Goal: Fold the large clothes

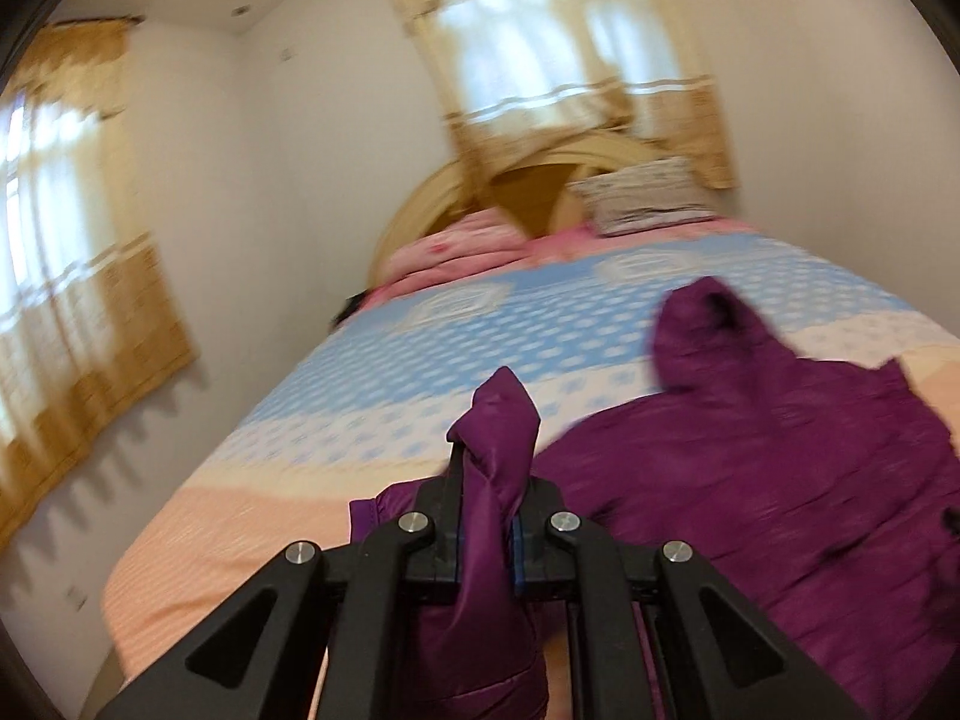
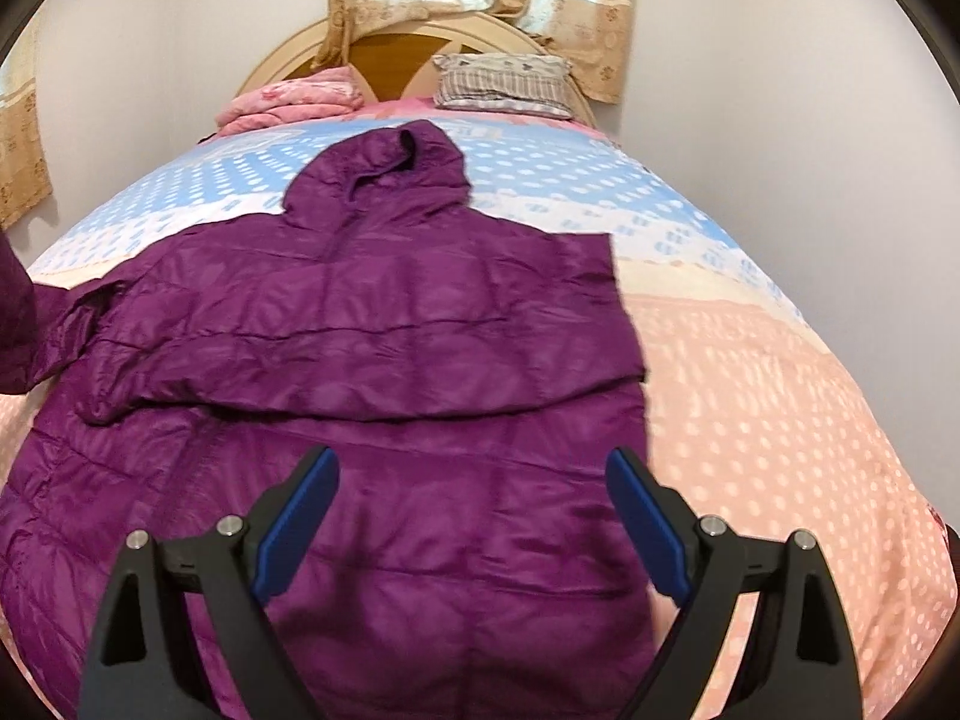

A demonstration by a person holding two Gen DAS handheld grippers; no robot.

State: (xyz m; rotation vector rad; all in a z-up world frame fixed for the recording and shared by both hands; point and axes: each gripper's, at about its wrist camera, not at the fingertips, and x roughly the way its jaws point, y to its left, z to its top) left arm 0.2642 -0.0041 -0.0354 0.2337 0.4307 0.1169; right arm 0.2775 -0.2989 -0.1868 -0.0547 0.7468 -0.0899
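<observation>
A purple hooded puffer jacket [image 2: 372, 324] lies spread on the bed, hood [image 2: 402, 168] toward the headboard. One sleeve is folded across its chest. In the right wrist view my right gripper [image 2: 473, 462] hovers open over the jacket's lower part, with nothing between its blue pads. In the left wrist view my left gripper [image 1: 489, 480] is shut on the jacket's other sleeve [image 1: 501, 414], whose cuff sticks up between the fingers, lifted off the bed. The jacket body [image 1: 780, 450] lies to the right of it. That raised sleeve [image 2: 15, 312] shows at the right wrist view's left edge.
The bed [image 2: 750, 372] has a blue, white and peach dotted cover. A folded pink blanket [image 2: 288, 99] and a striped pillow [image 2: 504, 84] lie at the wooden headboard [image 2: 390, 45]. Curtained windows [image 1: 78, 276] and white walls stand close around the bed.
</observation>
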